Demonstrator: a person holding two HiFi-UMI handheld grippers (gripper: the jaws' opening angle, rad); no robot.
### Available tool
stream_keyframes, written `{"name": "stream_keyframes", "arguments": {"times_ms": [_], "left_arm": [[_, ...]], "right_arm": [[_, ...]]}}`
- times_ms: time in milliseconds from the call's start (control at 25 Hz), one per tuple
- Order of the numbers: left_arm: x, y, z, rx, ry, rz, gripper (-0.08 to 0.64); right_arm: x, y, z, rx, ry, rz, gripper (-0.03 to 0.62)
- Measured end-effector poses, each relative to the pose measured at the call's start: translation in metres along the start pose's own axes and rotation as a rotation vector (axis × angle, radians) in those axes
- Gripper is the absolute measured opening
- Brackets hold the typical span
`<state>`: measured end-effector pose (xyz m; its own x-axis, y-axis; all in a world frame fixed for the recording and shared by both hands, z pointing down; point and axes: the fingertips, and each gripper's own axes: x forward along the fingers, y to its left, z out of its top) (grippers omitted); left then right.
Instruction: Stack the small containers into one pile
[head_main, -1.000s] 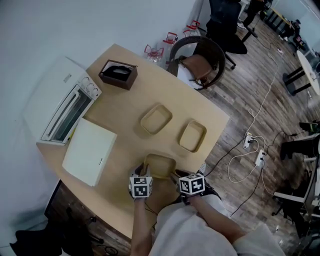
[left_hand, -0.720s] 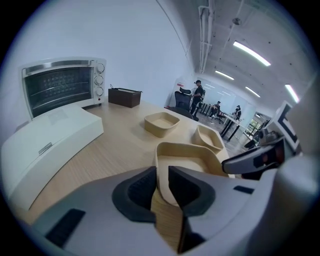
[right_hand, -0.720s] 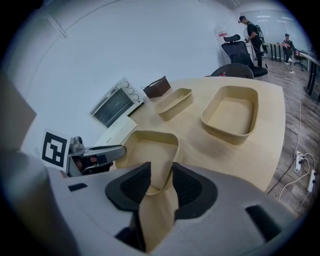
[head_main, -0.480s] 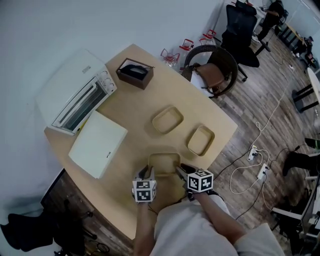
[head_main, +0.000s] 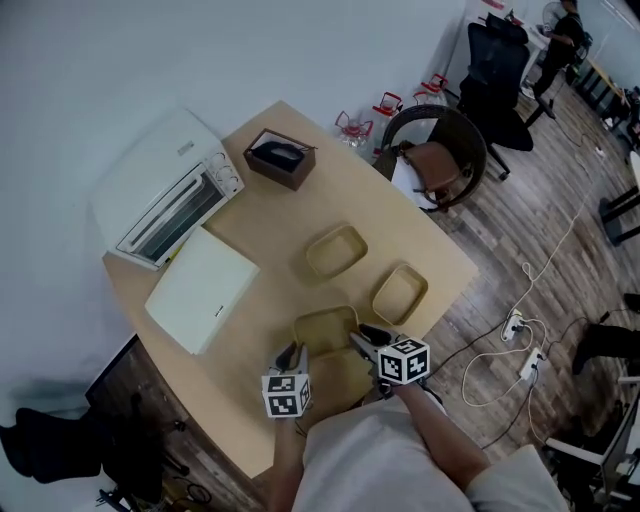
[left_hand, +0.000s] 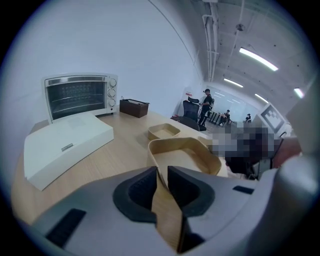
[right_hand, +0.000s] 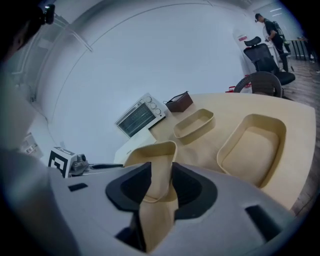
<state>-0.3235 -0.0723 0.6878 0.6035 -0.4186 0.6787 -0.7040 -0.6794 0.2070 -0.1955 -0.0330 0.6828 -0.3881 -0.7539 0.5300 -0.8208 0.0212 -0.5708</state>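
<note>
My left gripper (head_main: 293, 355) and right gripper (head_main: 365, 338) grey, pads (left_hand: 135, 192) black, marker cubes (head_main: 286, 394) black-and-white squares, near container (head_main: 325, 330) pale tan, table (head_main: 300, 210) light wood, far oven (head_main: 165, 190) white, flat box (head_main: 200, 290) cream, small box (head_main: 280, 160) dark brown

No word, brand or number could be read anywhere. The toaster oven (head_main: 165, 190) bore a small grey label on its top and the white box (head_main: 200, 290) a tiny mark on its side, both too small to make out. The cubes on the left claw (head_main: 293, 353) and right claw (head_main: 365, 336) showed only black-and-white square patterns, no letters.
</note>
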Motion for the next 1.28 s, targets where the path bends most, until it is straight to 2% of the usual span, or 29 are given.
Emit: {"name": "stream_keyframes", "arguments": {"times_ms": [200, 360, 600, 960, 1280], "left_arm": [[0.005, -0.026, 0.011, -0.040, -0.028, 0.018, 0.061], [0.011, -0.047, 0.018, -0.059, -0.038, 0.017, 0.063], [0.030, -0.076, 0.034, -0.073, -0.045, 0.007, 0.066], [0.066, -0.129, 0.050, -0.026, 0.006, -0.056, 0.075], [0.084, -0.163, 0.060, -0.045, 0.009, -0.066, 0.071]], "right_arm": [[-0.012, -0.016, 0.013, -0.113, 0.025, 0.046, 0.132], [-0.020, -0.030, 0.026, -0.158, 0.035, 0.077, 0.141], [-0.032, -0.060, 0.052, -0.175, 0.023, 0.122, 0.135], [-0.055, -0.115, 0.088, -0.130, -0.032, 0.103, 0.124], [-0.070, -0.145, 0.106, -0.154, -0.033, 0.112, 0.124]]}}
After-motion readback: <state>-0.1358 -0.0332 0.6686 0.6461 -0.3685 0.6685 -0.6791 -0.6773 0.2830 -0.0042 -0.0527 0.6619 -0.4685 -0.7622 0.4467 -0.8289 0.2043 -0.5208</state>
